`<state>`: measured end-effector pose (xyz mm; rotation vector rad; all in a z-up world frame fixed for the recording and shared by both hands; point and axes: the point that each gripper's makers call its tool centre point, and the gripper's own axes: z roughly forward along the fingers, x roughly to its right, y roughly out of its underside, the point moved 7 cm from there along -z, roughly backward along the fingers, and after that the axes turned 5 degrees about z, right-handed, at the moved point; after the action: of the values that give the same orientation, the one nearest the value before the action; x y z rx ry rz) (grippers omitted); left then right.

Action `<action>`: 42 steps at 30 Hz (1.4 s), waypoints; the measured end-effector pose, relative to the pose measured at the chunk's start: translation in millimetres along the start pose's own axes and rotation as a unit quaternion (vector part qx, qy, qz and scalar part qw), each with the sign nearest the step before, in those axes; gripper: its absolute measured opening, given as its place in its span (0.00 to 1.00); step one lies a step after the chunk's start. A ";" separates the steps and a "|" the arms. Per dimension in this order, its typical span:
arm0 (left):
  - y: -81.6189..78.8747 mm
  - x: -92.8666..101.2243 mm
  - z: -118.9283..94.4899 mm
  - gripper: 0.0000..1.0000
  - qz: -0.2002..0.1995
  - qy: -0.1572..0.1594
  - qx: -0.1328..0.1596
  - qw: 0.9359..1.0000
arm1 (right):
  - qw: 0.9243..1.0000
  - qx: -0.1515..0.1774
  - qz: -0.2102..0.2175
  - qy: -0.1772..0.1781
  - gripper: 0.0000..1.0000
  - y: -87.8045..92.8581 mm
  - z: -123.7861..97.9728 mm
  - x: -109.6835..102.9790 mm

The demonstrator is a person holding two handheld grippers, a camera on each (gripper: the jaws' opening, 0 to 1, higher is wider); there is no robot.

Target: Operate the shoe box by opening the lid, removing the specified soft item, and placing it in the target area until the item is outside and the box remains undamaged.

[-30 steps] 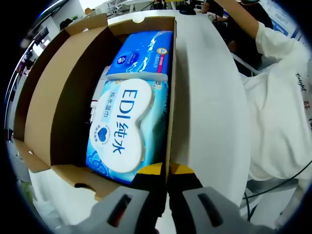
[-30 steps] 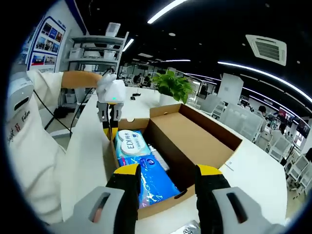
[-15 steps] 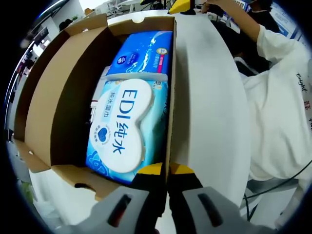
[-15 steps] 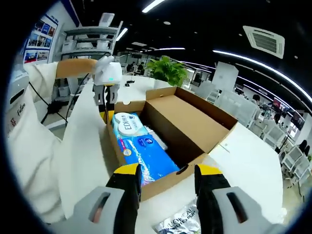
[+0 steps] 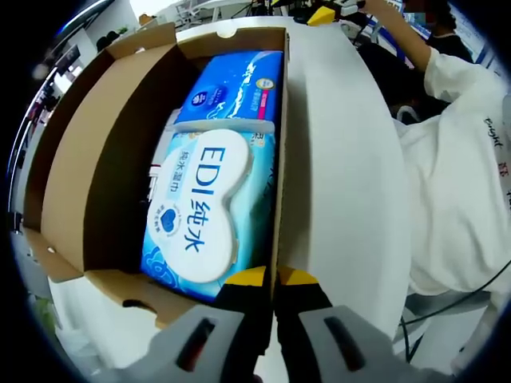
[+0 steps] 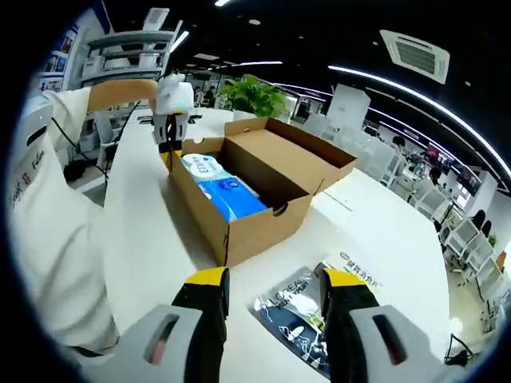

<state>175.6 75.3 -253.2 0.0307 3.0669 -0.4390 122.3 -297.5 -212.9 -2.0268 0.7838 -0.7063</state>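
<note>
Left tongs (image 5: 273,279) stay pressed together, pinching the near wall of the open shoe box (image 5: 104,159); left gripper view unchanged. Wet-wipes pack (image 5: 204,211) lies inside, just ahead of them, blue pack (image 5: 235,84) beyond it. Right tongs (image 6: 271,281) spread, holding nothing; they have pulled back, so the box now sits farther ahead on the white surface (image 6: 383,239). A dark sachet (image 6: 299,315) has come between their tips.

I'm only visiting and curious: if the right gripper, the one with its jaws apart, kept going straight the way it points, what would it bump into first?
Most likely the dark glossy packet lying on the white table just ahead of the right gripper. The open shoe box sits farther along, though depth is hard to judge here.
</note>
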 end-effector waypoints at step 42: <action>0.8 -5.1 -2.8 0.01 0.003 0.002 0.004 1.000 | 0.984 0.123 -0.077 -0.106 0.39 -88.6 3.8 -54.1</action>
<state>180.7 76.8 -250.5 0.0400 3.0683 -0.4502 113.9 -214.9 -150.5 -1.9092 0.3991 -0.6279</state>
